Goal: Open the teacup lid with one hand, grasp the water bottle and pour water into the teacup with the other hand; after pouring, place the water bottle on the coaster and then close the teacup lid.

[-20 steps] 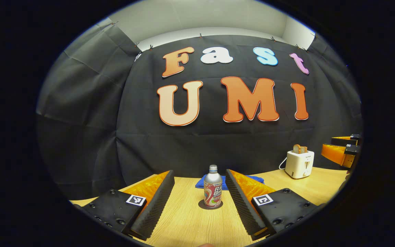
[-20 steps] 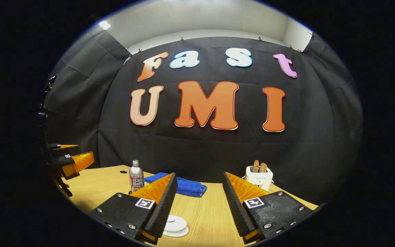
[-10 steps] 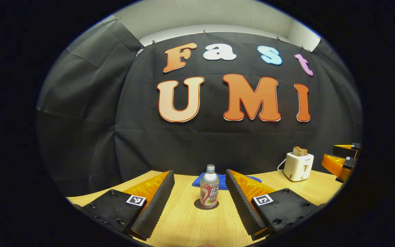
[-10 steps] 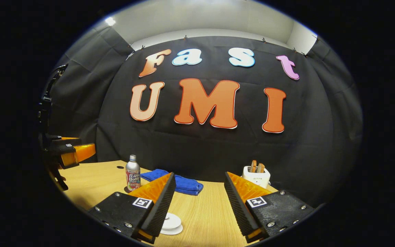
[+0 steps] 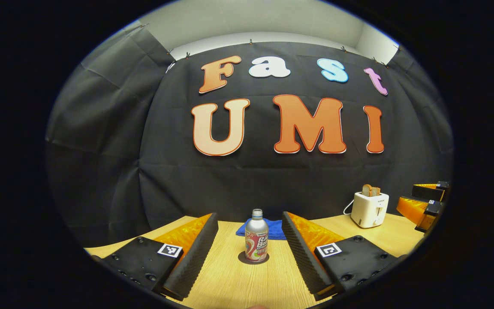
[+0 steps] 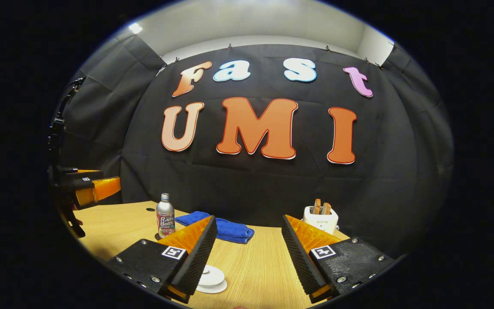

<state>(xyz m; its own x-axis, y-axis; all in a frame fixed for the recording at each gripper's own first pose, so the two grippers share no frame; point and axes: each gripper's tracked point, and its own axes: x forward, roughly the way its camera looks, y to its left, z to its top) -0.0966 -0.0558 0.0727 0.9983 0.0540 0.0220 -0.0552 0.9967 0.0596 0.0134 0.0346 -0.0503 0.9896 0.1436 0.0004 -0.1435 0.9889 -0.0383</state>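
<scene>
A silver water bottle (image 5: 256,237) with a red label stands upright on a dark round coaster (image 5: 253,259) on the wooden table. My left gripper (image 5: 249,216) is open, and the bottle stands beyond its fingertips, in line with the gap, untouched. In the right gripper view the bottle (image 6: 165,216) is at the far left. A white teacup lid (image 6: 211,278) lies low, partly hidden behind that gripper's left finger. My right gripper (image 6: 249,219) is open with nothing between its fingers.
A blue cloth (image 6: 220,229) lies behind the bottle by the booth wall. A white toaster (image 5: 369,209) with bread stands at the back right. The right gripper (image 5: 423,205) shows at the table's right edge, the left gripper (image 6: 89,191) at its left edge.
The left gripper view has drifted a little, so the bottle sits slightly further left and further off. The right gripper has shifted slightly; the teacup lid sits lower left. Both stay open.
</scene>
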